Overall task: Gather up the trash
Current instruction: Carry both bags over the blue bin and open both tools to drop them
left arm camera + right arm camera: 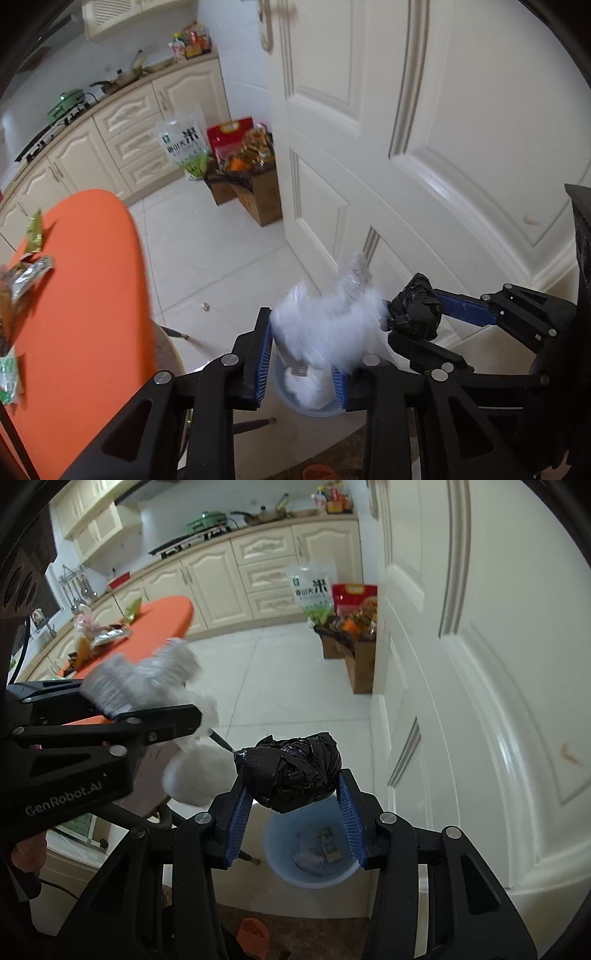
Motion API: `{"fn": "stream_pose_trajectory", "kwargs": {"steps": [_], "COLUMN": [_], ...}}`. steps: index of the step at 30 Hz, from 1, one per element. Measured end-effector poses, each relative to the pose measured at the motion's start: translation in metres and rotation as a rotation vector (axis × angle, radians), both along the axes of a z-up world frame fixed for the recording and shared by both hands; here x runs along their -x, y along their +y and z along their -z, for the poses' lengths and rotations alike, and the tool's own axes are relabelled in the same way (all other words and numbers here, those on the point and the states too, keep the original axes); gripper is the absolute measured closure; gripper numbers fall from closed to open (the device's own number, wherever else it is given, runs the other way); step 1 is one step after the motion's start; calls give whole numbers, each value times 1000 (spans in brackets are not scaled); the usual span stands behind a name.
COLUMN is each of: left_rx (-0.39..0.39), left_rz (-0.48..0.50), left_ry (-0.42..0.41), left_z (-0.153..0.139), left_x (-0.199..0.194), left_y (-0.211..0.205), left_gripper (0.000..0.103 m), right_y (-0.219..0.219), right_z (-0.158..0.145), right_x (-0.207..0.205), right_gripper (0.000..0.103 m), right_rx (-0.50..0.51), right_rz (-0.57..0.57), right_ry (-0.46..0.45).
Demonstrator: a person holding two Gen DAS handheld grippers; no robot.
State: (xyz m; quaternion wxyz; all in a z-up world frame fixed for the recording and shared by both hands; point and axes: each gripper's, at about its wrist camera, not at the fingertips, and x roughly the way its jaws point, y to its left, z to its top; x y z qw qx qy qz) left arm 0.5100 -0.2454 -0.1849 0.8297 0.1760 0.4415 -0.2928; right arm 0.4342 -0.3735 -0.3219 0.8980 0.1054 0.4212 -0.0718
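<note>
My left gripper (303, 354) is shut on a crumpled white plastic bag (328, 317), held above a light blue bin (295, 402) on the floor. My right gripper (291, 794) is shut on a balled-up black plastic bag (291, 771), also above the blue bin (280, 860), which holds a small carton and some scraps. The right gripper with the black bag (413, 310) shows at the right of the left wrist view. The left gripper and blurred white bag (144, 683) show at the left of the right wrist view.
An orange table (85, 295) with several wrappers (29, 273) stands to the left. A white door (443, 147) is close on the right. Cardboard boxes with food bags (251, 173) sit on the tiled floor by the cream cabinets (229, 572).
</note>
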Motion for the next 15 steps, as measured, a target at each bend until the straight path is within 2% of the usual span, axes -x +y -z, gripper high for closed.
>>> {"fn": "stream_pose_trajectory", "kwargs": {"steps": [3, 8, 15], "left_rx": [-30, -50, -41], "left_rz": [-12, -64, -102], "left_ry": [19, -5, -40], "left_z": [9, 8, 3], "left_x": [-14, -29, -20], "left_y": [-12, -16, -6], "left_gripper": [71, 54, 52], "right_y": [-8, -12, -1], "right_z": [12, 30, 34], "right_x": [-2, -6, -14], "right_gripper": [59, 58, 56], "right_rx": [-20, -45, -59], "right_rz": [6, 4, -2], "right_ry": [16, 34, 29]}}
